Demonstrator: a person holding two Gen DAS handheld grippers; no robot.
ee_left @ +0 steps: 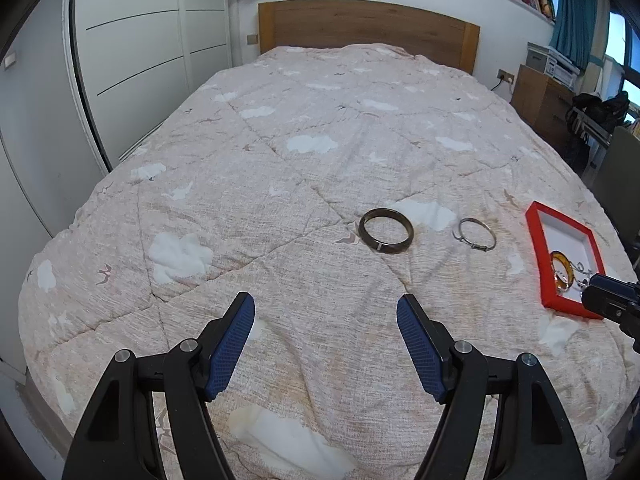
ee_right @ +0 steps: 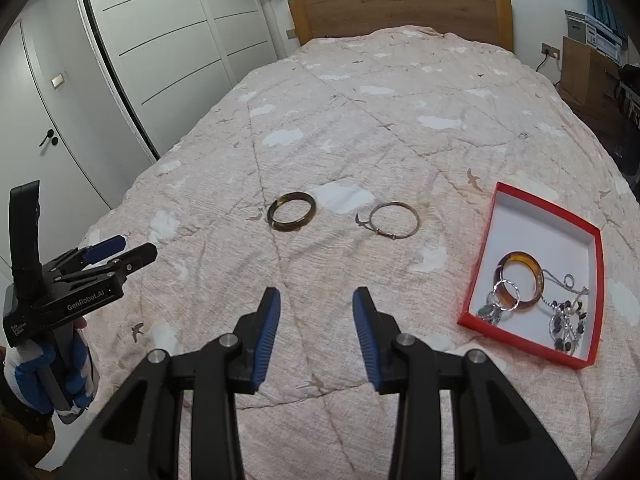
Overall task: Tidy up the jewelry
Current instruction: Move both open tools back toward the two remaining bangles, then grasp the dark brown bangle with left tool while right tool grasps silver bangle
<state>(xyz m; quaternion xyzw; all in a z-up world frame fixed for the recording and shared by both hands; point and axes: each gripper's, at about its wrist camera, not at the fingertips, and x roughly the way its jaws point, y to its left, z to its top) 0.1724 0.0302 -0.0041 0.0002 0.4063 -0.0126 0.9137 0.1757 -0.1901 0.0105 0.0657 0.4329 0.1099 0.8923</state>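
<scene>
A dark brown bangle [ee_left: 386, 231] [ee_right: 291, 211] and a thin silver bangle [ee_left: 474, 233] [ee_right: 394, 219] lie side by side on the bed quilt [ee_left: 280, 184]. To their right a red box [ee_left: 536, 240] [ee_right: 596, 280] with a white floor holds an amber bangle [ee_right: 520, 280], silver rings and a beaded chain [ee_right: 568, 318]. My left gripper [ee_left: 326, 308] is open and empty, above the quilt short of the brown bangle; it also shows in the right wrist view [ee_right: 128, 249]. My right gripper [ee_right: 316, 300] is open and empty, short of both bangles; its tip shows by the box [ee_left: 600, 288].
A wooden headboard [ee_left: 368, 28] stands at the bed's far end. White wardrobe doors [ee_left: 132, 52] run along the left side. A wooden cabinet [ee_left: 540, 100] with boxes and a dark bag stand to the right of the bed.
</scene>
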